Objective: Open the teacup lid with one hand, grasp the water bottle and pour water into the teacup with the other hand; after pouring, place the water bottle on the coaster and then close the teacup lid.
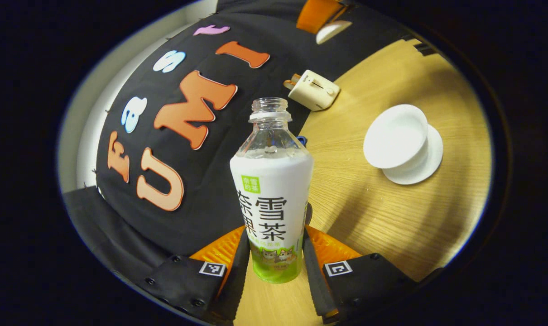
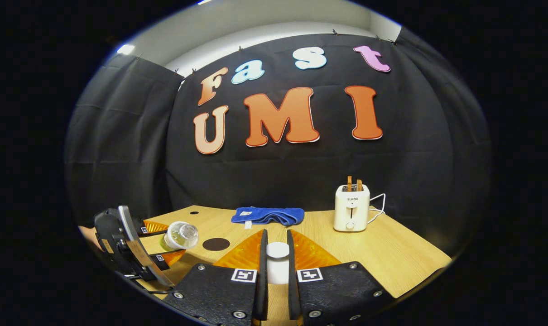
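My left gripper [image 1: 275, 240] is shut on the lower body of an uncapped water bottle [image 1: 271, 190] with a white and green label. The white teacup [image 1: 395, 136] stands uncovered on its saucer [image 1: 430, 165], to the right of the bottle and apart from it. My right gripper [image 2: 277, 235] is shut on the white teacup lid [image 2: 277, 262], held above the wooden table [image 2: 391, 258]. In the right gripper view the bottle [image 2: 180, 235] is tipped over in the left gripper [image 2: 164, 245] at the far left, its mouth pointing toward the camera. The dark round coaster [image 2: 216, 244] lies just right of it.
A white toaster [image 2: 351, 207] with two slices in it stands at the back right, its cord trailing behind; it also shows in the left gripper view as the toaster [image 1: 312, 89]. A folded blue cloth [image 2: 268, 215] lies along the table's back edge.
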Demonstrator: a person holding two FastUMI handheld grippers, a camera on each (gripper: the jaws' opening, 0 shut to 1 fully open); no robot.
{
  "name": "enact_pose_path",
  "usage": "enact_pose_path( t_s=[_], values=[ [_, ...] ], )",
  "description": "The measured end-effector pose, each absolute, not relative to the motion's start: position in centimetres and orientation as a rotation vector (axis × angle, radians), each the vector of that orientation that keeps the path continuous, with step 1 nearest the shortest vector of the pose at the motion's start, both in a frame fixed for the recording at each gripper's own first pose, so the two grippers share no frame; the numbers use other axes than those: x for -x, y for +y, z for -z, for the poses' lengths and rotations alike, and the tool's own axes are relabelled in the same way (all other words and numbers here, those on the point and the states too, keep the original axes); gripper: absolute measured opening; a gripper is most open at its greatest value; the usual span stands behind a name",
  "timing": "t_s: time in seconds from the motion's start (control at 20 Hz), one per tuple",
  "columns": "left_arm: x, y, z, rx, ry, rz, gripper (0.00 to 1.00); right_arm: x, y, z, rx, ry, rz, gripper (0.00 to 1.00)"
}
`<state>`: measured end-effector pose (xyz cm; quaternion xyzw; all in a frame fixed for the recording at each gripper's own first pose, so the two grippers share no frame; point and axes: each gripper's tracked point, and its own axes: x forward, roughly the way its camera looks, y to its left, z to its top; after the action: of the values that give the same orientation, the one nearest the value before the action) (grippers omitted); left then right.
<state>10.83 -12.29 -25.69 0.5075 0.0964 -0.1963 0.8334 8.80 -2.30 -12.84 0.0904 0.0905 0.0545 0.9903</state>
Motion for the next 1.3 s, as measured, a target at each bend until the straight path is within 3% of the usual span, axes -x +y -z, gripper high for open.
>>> enact_pose_path(
  t_s=[0.5, 1.3],
  values=[
    [-10.0, -13.3, 26.2, -1.415, 0.131, 0.487, 0.63, -8.2, -3.8, 13.4, -0.181, 0.181, -0.091, 0.18],
    [-11.2, -13.3, 24.8, -1.718, 0.041, 0.468, 0.63, -7.8, -4.0, 14.5, -0.182, 0.198, -0.099, 0.18]
  ],
)
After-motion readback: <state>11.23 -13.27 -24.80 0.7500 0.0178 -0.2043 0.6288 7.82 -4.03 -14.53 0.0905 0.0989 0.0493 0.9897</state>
